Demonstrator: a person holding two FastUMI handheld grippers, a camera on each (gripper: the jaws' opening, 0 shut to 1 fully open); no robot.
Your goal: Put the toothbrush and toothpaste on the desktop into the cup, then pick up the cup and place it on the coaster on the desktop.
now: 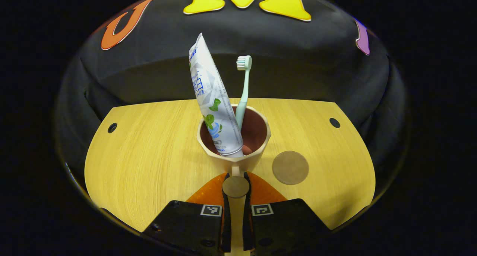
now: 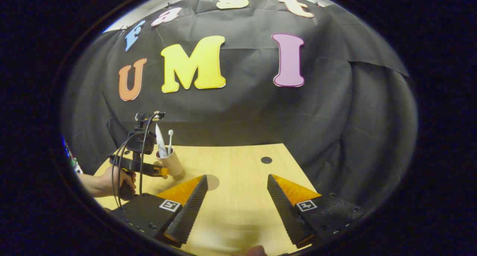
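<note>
Right, the cup [image 1: 233, 138] stands upright on the desk [image 1: 149, 155], and both items are in it: the toothpaste [image 1: 214, 99] leans left with its cap end down inside, and the toothbrush [image 1: 243, 90] stands beside it, bristles up. In the left gripper view the left gripper [image 1: 235, 174] sits at the cup's near side with its jaws closed on the cup's handle; a round pad shows where the tips meet, right against the cup wall. The coaster [image 1: 290, 167] lies flat on the desk just right of the cup, apart from it and bare.

Over in the right gripper view, the right gripper [image 2: 236, 190] hangs above the desk with jaws spread wide, holding nothing. Farther off to the left, the cup [image 2: 171, 162] shows small with the toothpaste [image 2: 160, 146] and toothbrush [image 2: 170, 141] poking out, the left gripper [image 2: 160, 171] at its side and a hand [image 2: 119, 179] gripping that tool's handle. The coaster [image 2: 212, 182] peeks out partly behind one finger [image 2: 188, 211], between cup and right gripper.
</note>
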